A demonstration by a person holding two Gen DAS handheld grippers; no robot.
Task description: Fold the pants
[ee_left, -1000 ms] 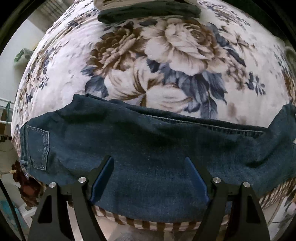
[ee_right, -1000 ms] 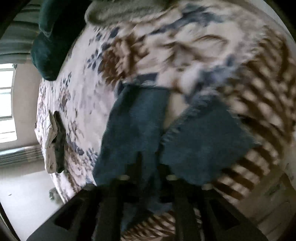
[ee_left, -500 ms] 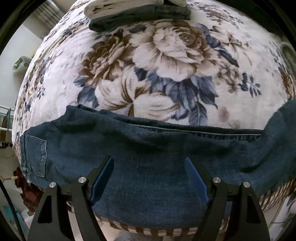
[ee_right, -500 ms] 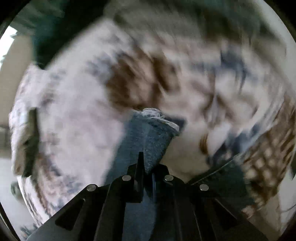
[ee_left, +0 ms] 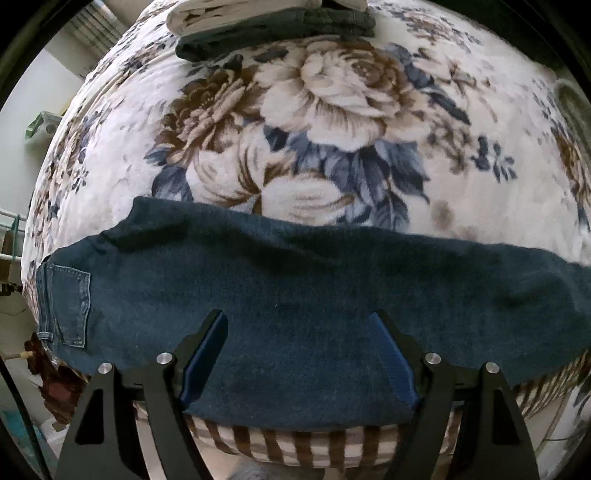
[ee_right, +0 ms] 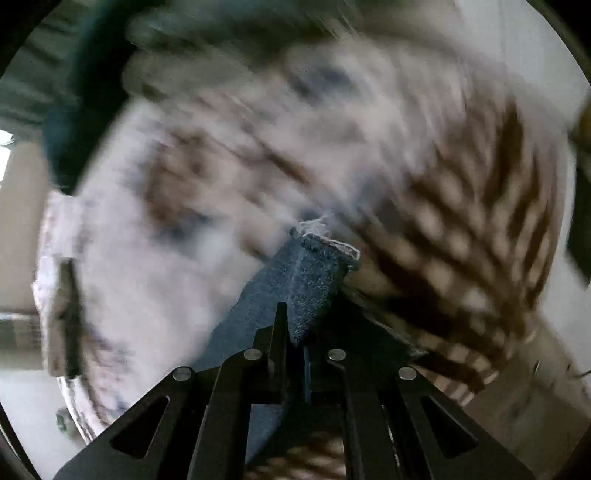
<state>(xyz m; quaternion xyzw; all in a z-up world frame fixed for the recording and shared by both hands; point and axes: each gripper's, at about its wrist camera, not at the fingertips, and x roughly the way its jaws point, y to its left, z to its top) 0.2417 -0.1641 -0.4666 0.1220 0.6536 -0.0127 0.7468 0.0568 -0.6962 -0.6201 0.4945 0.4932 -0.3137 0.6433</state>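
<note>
Dark blue jeans (ee_left: 295, 288) lie lengthwise across the near edge of a flower-patterned bed, back pocket at the left. My left gripper (ee_left: 299, 332) hovers over the middle of them, open, its blue pads (ee_left: 391, 358) wide apart with nothing pinched. In the right wrist view, my right gripper (ee_right: 293, 332) is shut on the frayed hem end of a jeans leg (ee_right: 314, 269), which sticks up past the fingertips. That view is heavily blurred by motion.
A stack of folded clothes (ee_left: 273, 22), white over dark, sits at the far side of the bed. The floral blanket (ee_left: 351, 122) covers the bed; a brown-striped sheet (ee_left: 295, 443) shows at its near edge. A white wall and rack lie at the left.
The right gripper closed on the leg hem and lifted it, swinging across the bed. The jeans' right end was drawn in over the fabric. The left gripper stayed put.
</note>
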